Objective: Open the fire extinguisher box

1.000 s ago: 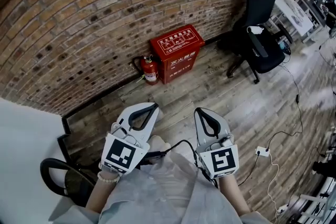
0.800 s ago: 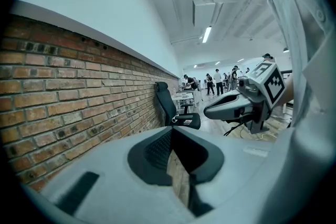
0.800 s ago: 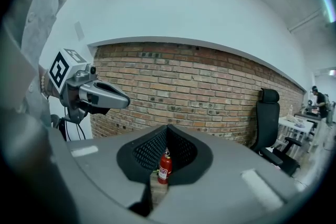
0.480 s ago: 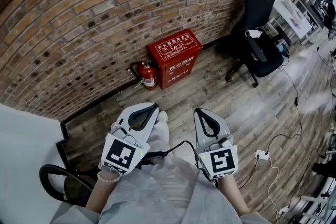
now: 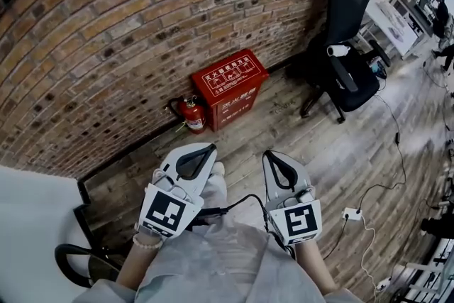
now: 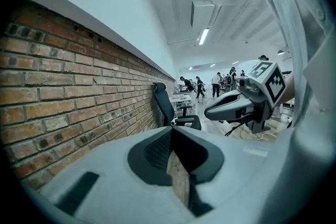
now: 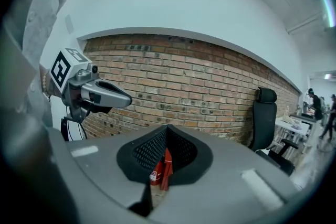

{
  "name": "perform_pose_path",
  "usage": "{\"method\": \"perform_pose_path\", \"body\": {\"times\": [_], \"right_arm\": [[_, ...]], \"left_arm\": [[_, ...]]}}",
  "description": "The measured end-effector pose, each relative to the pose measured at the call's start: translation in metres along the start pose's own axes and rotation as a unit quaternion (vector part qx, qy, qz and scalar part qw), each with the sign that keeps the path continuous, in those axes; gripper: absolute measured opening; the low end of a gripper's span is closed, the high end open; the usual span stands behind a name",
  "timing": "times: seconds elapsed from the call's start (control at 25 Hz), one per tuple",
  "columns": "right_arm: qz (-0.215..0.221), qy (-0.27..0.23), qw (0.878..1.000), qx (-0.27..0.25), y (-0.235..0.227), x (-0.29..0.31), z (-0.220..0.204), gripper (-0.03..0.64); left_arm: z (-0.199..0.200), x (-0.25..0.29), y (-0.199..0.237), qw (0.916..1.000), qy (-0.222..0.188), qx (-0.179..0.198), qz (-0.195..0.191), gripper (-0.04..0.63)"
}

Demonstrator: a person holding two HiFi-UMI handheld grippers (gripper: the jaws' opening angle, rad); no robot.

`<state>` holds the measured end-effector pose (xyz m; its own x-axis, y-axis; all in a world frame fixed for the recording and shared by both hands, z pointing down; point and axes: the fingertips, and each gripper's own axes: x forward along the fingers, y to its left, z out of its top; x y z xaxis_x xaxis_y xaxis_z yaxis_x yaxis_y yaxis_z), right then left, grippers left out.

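The red fire extinguisher box (image 5: 228,87) stands shut on the wooden floor against the brick wall (image 5: 106,32). A red fire extinguisher (image 5: 191,115) stands at its left side. Both grippers are held out in front of the person, well short of the box. My left gripper (image 5: 208,148) is shut with nothing in it, and so is my right gripper (image 5: 270,153). In the right gripper view the box (image 7: 167,166) and the extinguisher (image 7: 155,173) show through the window of the shut jaws, with the left gripper (image 7: 128,100) at the left. The left gripper view looks along the wall.
A black office chair (image 5: 346,32) stands right of the box, with a white desk (image 5: 394,16) behind it. A white power strip (image 5: 351,213) and its cables lie on the floor at right. Another dark chair (image 5: 78,259) is at the lower left. People stand far off (image 6: 220,81).
The box and extinguisher have slid left and down in the head view as the person moves towards them. Both grippers keep their pose and stay shut.
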<state>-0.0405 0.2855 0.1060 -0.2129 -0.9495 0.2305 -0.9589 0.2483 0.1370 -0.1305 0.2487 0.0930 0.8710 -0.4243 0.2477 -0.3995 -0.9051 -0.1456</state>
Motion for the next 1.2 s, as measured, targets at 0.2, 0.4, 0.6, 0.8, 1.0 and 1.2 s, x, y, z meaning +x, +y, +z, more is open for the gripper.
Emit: {"method": "perform_pose_path", "body": {"times": [0.2,0.4,0.6,0.8,1.0,1.2], "right_arm": [[-0.010,0.008,1.000,0.010,-0.024,0.031,0.008,0.006],[-0.020,0.011,1.000,0.017,-0.049,0.063,0.016,0.006],[-0.024,0.008,0.999,0.021,-0.071,0.097,0.025,0.006],[-0.021,0.009,0.999,0.025,-0.087,0.130,0.029,0.006],[-0.014,0.019,0.999,0.026,-0.104,0.161,0.025,0.006],[-0.011,0.027,0.999,0.022,-0.116,0.185,0.019,0.006]], "left_arm": [[0.010,0.032,0.028,0.9999,-0.002,-0.002,-0.014,0.000],[0.015,0.061,0.060,0.9998,0.000,-0.001,-0.022,0.000],[0.022,0.086,0.090,0.9995,0.005,0.006,-0.029,0.000],[0.025,0.112,0.118,0.9994,0.005,0.009,-0.032,0.000],[0.019,0.137,0.139,0.9993,0.015,-0.003,-0.034,0.000],[0.011,0.159,0.153,0.9987,0.022,-0.009,-0.044,0.000]]}}
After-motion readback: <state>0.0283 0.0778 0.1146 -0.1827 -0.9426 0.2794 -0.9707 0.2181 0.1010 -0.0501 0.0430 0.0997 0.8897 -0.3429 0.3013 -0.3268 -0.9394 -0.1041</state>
